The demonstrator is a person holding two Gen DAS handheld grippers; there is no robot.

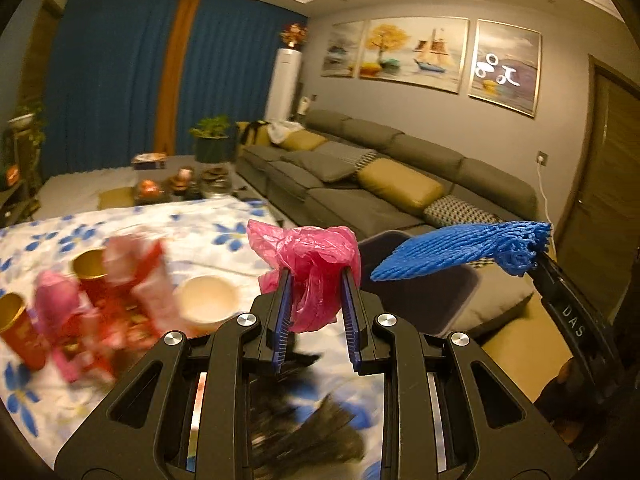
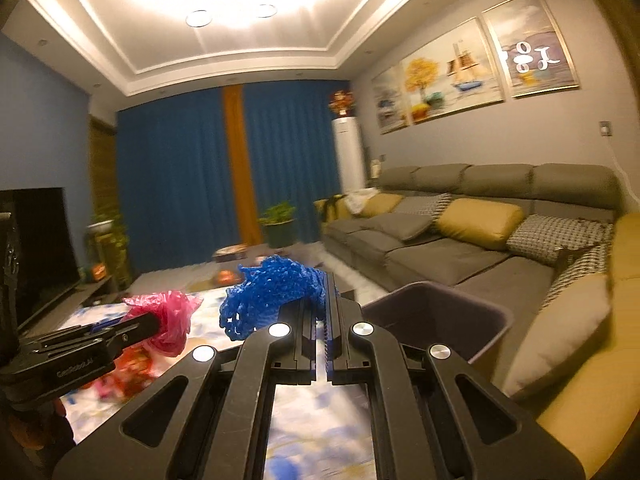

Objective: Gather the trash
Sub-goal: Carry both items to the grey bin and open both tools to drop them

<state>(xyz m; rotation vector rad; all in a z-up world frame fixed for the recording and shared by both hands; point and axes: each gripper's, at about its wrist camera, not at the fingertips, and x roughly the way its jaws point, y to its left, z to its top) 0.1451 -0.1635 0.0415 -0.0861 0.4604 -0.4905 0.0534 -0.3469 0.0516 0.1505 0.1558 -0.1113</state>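
My left gripper (image 1: 316, 276) is shut on a crumpled pink plastic bag (image 1: 310, 258) and holds it above the flowered table. In the right wrist view the left gripper (image 2: 154, 322) and the pink plastic bag (image 2: 170, 314) show at the left. My right gripper (image 2: 318, 280) is shut on a blue foam net (image 2: 272, 294), which also shows in the left wrist view (image 1: 464, 250) at the right. A dark grey bin (image 2: 440, 316) stands just right of the table; in the left wrist view the bin (image 1: 424, 276) lies behind both items.
The table with a blue-flowered cloth (image 1: 208, 224) carries red and gold paper cups (image 1: 18, 332), a white cup (image 1: 206, 298), red wrappers (image 1: 120, 292) and a black item (image 1: 304, 432). A grey sofa with cushions (image 2: 460, 240) runs along the right.
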